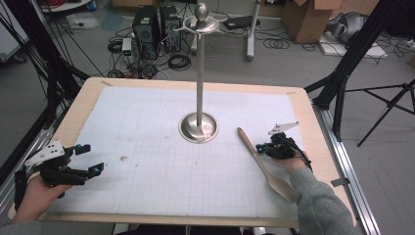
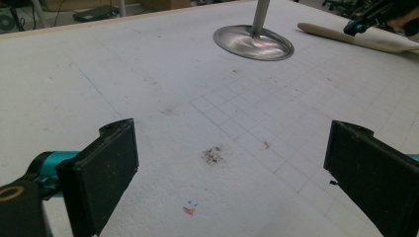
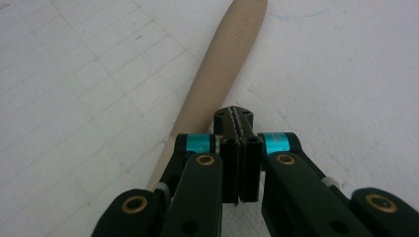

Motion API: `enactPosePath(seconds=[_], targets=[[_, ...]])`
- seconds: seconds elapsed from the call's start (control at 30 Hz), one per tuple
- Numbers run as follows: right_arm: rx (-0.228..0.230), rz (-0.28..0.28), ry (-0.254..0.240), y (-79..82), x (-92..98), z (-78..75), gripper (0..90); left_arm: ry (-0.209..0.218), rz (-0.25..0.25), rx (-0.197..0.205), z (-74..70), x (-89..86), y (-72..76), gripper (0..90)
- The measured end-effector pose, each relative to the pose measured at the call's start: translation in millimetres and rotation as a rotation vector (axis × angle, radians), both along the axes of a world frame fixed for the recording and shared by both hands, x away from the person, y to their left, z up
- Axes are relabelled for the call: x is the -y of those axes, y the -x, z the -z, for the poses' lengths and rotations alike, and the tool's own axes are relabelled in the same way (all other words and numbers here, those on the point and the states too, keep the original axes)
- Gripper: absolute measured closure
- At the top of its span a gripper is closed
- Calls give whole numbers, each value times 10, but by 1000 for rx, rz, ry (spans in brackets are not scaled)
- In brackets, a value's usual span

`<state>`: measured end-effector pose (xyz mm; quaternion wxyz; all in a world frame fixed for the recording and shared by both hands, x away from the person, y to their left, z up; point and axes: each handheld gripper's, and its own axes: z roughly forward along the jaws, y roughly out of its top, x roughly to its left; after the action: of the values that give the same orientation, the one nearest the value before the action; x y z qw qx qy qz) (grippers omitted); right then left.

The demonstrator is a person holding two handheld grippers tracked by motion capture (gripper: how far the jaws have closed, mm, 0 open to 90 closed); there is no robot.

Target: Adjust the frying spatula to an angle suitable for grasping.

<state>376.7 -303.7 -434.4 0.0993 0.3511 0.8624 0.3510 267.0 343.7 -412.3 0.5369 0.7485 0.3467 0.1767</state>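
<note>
High view. I see the desk [image 1: 73, 105] covered by a white gridded sheet [image 1: 147, 147], with a tall metal stand [image 1: 199, 73] rising from a round base [image 1: 198, 128] near the middle. My right tool [image 1: 263, 147] sits on the right side of the desk, held in a grey-sleeved hand [image 1: 292, 164]. Its tips are at the wooden spatula [image 1: 264, 166], which lies flat on the sheet to the right of the stand's base, handle end pointing far and left, broad blade near and right, beside the sleeve. My left tool [image 1: 93, 157] rests at the near left edge of the desk, well apart from the spatula and the stand.

Right gripper view. The right tool [image 3: 239, 118] has its jaws pressed together, pad against pad, with nothing between them. The tips lie over the right edge of the spatula's [image 3: 217, 84] handle; I cannot tell whether they touch it. The handle runs away from the tool toward the top of this view, and it bears an embossed mark too faint to read.

Left gripper view. The left tool [image 2: 230, 163] has its jaws standing wide apart over bare sheet, holding nothing; a small dark smudge [image 2: 213, 155] lies between them on the sheet. Beyond, I see the stand's base [image 2: 253, 43] and, at the far right, the spatula [image 2: 356, 39] with the right tool [image 2: 358, 25] at it.
</note>
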Motion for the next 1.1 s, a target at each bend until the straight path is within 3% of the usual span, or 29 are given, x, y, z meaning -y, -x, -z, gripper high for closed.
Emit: enactPosePath(seconds=[0.13,0.43,0.73,0.93,1.1], targets=[[0,-9,-11,-29,-21,17,900,-1,1,-4,12,-5,4,69],[-2,-146,16,-114,-202,-59,900,-8,-1,-11,23,-2,9,69],[14,-206,25,-107,-280,-58,900,-8,-6,-10,25,-14,18,69],[20,-292,77,-114,-438,-97,900,-10,-4,-13,27,-4,17,69],[18,-297,77,-108,-448,-96,900,-13,-5,-14,29,-11,25,69]])
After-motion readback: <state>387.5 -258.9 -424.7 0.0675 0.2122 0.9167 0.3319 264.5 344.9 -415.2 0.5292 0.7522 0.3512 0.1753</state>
